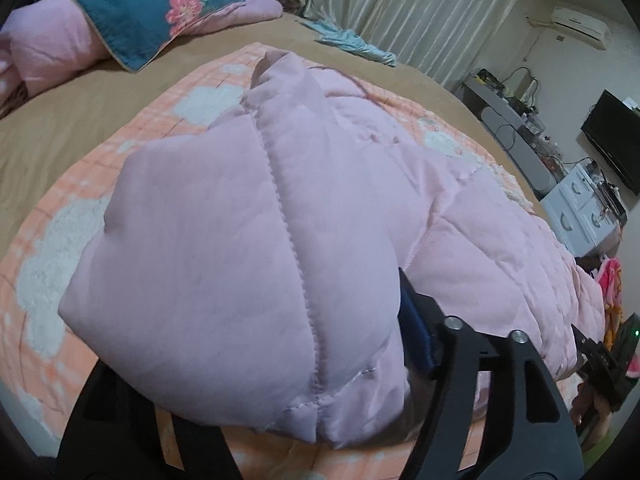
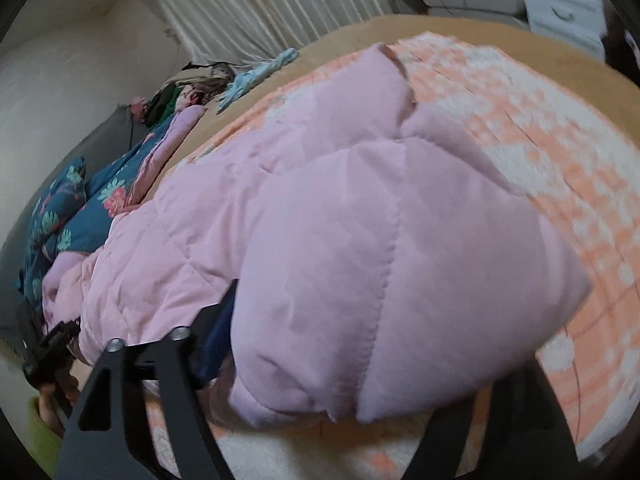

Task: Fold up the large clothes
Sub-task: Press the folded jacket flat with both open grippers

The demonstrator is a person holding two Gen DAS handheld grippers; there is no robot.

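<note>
A large pale pink quilted jacket (image 1: 280,200) (image 2: 360,220) lies on an orange-and-white checked blanket (image 1: 52,240) (image 2: 560,140) on the bed. One puffy folded end of it fills the gap between the jaws of my left gripper (image 1: 256,320). The blue-padded right finger (image 1: 416,332) stands beside the fabric, and the other finger is hidden under it. My right gripper (image 2: 384,324) straddles the jacket's other folded end the same way, with only its left finger (image 2: 216,336) showing. Both grippers stand wide open and the cloth rests loose between the jaws.
The blanket lies on a tan bed sheet (image 1: 80,120). A teal floral quilt (image 1: 140,8) and a light blue garment (image 1: 352,44) are at the far side. Curtains (image 1: 420,12), a desk (image 1: 516,136), white drawers (image 1: 580,208) and a dark screen (image 1: 612,140) stand beyond the bed.
</note>
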